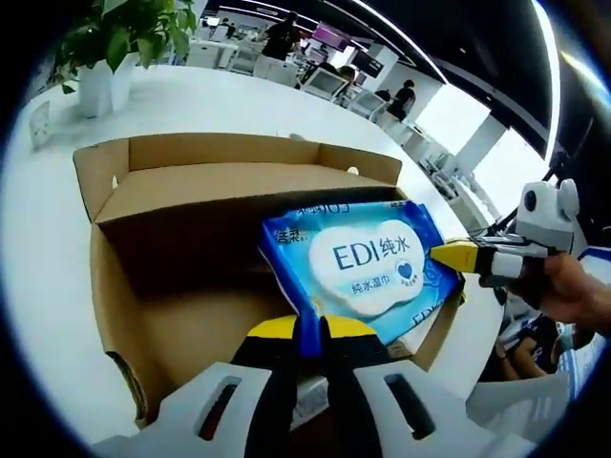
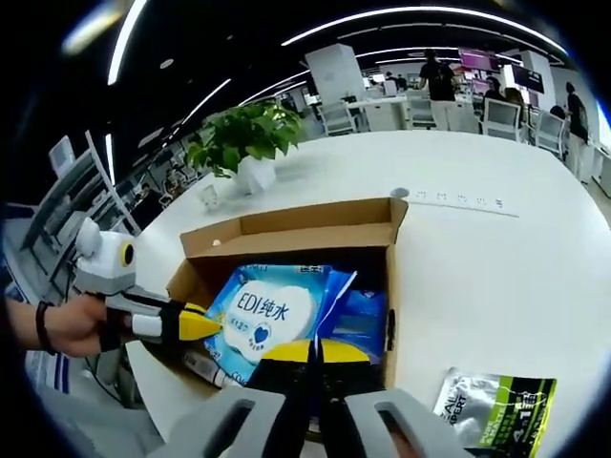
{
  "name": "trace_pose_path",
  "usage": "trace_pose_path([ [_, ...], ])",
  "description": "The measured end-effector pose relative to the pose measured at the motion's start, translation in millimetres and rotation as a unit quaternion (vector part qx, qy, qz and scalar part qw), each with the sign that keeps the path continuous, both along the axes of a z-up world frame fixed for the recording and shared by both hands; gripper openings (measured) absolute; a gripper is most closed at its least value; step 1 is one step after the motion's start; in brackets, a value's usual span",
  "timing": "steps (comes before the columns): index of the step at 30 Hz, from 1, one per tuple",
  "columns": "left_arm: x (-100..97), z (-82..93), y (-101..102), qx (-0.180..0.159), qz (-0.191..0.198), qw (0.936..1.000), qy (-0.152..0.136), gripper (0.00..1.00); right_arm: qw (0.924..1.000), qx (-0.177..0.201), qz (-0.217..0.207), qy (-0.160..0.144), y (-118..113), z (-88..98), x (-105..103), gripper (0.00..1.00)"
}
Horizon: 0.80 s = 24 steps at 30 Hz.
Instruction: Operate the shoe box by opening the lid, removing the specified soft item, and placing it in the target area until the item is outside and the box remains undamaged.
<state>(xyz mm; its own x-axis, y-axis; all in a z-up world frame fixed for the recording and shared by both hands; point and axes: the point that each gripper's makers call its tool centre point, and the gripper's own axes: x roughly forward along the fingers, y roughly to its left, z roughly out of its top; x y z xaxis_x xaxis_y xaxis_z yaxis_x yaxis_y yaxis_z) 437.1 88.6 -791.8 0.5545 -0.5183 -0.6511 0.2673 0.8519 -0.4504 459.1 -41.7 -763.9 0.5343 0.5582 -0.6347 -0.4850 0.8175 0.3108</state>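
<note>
Gripping the wet-wipe pack [image 1: 368,262] over the open shoe box [image 1: 143,181], left gripper [image 1: 310,334] clamped, right gripper [image 1: 453,256] clamped.

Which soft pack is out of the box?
The green-and-silver pouch, lying flat on the white table beside the shoe box. The blue EDI wipes pack is over the open box, pinched by both claws.

My left claw [image 1: 311,336] has black fingers with yellow tips, and the right claw [image 2: 315,355] has the same colours. The wipes pack [image 1: 368,270] is blue with a white cloud patch and blue letters. The box [image 1: 172,162] is plain brown cardboard. The counter [image 2: 477,258] is white. A green and black pouch [image 2: 496,408] lies on it.
</note>
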Motion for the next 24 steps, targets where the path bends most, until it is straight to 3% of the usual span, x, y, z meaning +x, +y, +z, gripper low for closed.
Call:
trace_pose_path([
  [16,-0.8,42.2,8.6,0.003,0.004,0.9991,-0.043,0.06,0.9994,0.009,0.005,-0.033,6.6,36.9,-7.5,0.00],
  [24,-2.1,64.8,-5.1,0.011,-0.010,0.9976,-0.067,0.06,0.9986,0.010,-0.001,-0.053,-7.1,55.1,-12.5,0.00],
])
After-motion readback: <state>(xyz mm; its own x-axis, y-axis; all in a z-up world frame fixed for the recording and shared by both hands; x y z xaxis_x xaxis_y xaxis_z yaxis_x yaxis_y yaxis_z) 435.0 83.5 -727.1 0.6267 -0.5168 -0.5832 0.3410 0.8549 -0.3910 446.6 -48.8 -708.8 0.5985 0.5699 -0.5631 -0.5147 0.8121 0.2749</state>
